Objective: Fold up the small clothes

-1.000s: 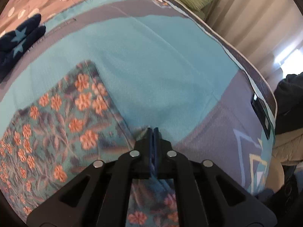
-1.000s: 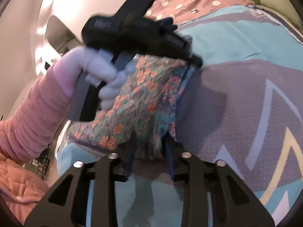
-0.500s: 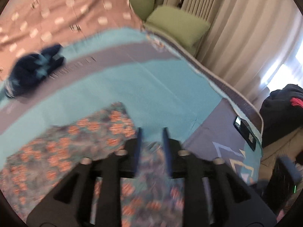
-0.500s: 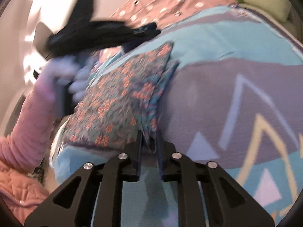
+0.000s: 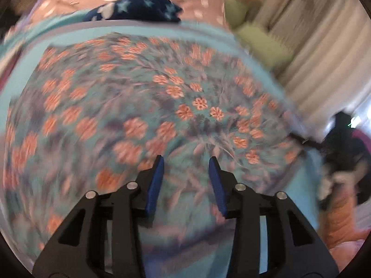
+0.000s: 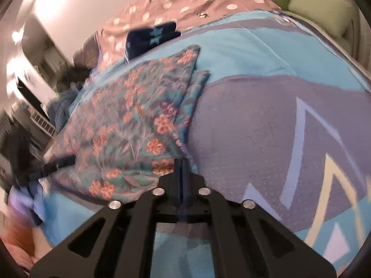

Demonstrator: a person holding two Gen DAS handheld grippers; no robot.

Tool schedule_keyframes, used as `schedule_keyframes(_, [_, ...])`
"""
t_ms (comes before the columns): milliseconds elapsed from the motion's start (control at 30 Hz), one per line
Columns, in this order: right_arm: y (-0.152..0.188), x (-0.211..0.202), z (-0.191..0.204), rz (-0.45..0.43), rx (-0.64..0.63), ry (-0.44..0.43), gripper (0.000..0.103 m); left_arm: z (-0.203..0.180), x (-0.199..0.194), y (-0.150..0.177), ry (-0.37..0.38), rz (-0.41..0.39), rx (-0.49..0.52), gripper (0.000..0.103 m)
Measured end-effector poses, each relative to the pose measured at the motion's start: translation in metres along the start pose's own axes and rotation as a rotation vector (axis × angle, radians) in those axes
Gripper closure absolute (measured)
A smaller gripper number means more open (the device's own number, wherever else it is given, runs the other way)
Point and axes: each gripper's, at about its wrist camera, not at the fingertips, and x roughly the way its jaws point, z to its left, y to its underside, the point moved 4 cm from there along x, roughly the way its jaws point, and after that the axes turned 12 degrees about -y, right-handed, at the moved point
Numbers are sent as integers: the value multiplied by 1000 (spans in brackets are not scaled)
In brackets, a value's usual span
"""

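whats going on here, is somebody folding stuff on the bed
Yes. A person with a gripper in each hand is folding a floral cloth on a blue and purple bedspread. The right gripper has its jaws shut at the cloth's near corner; whether cloth is pinched there is hard to tell. The left gripper hovers over the cloth, jaws opening, nothing between them. A navy star-patterned garment lies farther back.

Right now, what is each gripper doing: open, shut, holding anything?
Left gripper: jaws opening, nothing pinched; floral cloth lies below it.
Right gripper: shut at the floral cloth's near edge; a grip on it cannot be told.
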Motion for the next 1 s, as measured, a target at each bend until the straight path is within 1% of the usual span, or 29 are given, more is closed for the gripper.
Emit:
schedule_keyframes(33, [-1, -5, 4, -4, 3, 17, 103, 4, -7, 2, 0, -14, -20, 62])
schedule_keyframes(67, [-2, -9, 11, -12, -22, 52, 103, 8, -15, 3, -16, -38, -31, 62])
schedule_keyframes(100, [-4, -11, 19, -16, -45, 81, 99, 14, -24, 6, -52, -64, -29, 62])
schedule_keyframes(133, [-5, -14, 27, -19, -71, 105, 96, 19, -29, 8, -75, -77, -26, 57])
schedule_keyframes(167, [-6, -15, 37, -23, -97, 117, 95, 30, -38, 12, -109, -97, -31, 54])
schedule_keyframes(200, [-7, -15, 50, -25, -129, 113, 95, 42, -46, 15, -134, -116, -50, 53])
schedule_keyframes(267, [-8, -11, 71, -17, -173, 105, 91, 67, -60, 19, -155, -144, -109, 53])
schedule_keyframes(333, [-9, 6, 97, 27, -237, 108, 85, 100, -75, 30, -171, -166, -189, 52])
schedule_keyframes(367, [-11, 19, 108, 54, -270, 111, 84, 114, -81, 37, -173, -174, -220, 53])
schedule_keyframes(433, [-16, 43, 131, 102, -331, 111, 79, 130, -89, 48, -143, -182, -250, 54])
schedule_keyframes(500, [-20, 68, 158, 144, -391, 101, 79, 140, -91, 58, -117, -178, -260, 54])
schedule_keyframes(567, [-24, 96, 189, 181, -454, 73, 78, 143, -91, 66, -74, -177, -267, 54])
schedule_keyframes(600, [-25, 114, 212, 203, -502, 45, 75, 145, -93, 71, -55, -179, -268, 54])
schedule_keyframes(633, [-25, 131, 232, 223, -544, 25, 70, 144, -91, 71, -38, -180, -267, 54])
schedule_keyframes(667, [-24, 142, 245, 237, -576, 15, 67, 145, -89, 71, -28, -179, -268, 54])
schedule_keyframes(700, [-23, 160, 265, 258, -622, 4, 60, 145, -88, 71, -25, -178, -269, 54])
schedule_keyframes(733, [-20, 175, 281, 277, -660, -7, 58, 147, -86, 70, -20, -178, -267, 54])
schedule_keyframes(767, [-17, 194, 300, 306, -702, -19, 58, 148, -83, 69, -19, -178, -264, 54])
schedule_keyframes(867, [-9, 230, 332, 366, -765, -39, 58, 152, -82, 65, -14, -186, -263, 53])
schedule_keyframes(900, [-5, 247, 344, 394, -794, -35, 58, 153, -81, 63, -12, -188, -263, 53])
schedule_keyframes(1000, [4, 278, 365, 437, -845, -11, 58, 156, -80, 60, 15, -189, -261, 53])
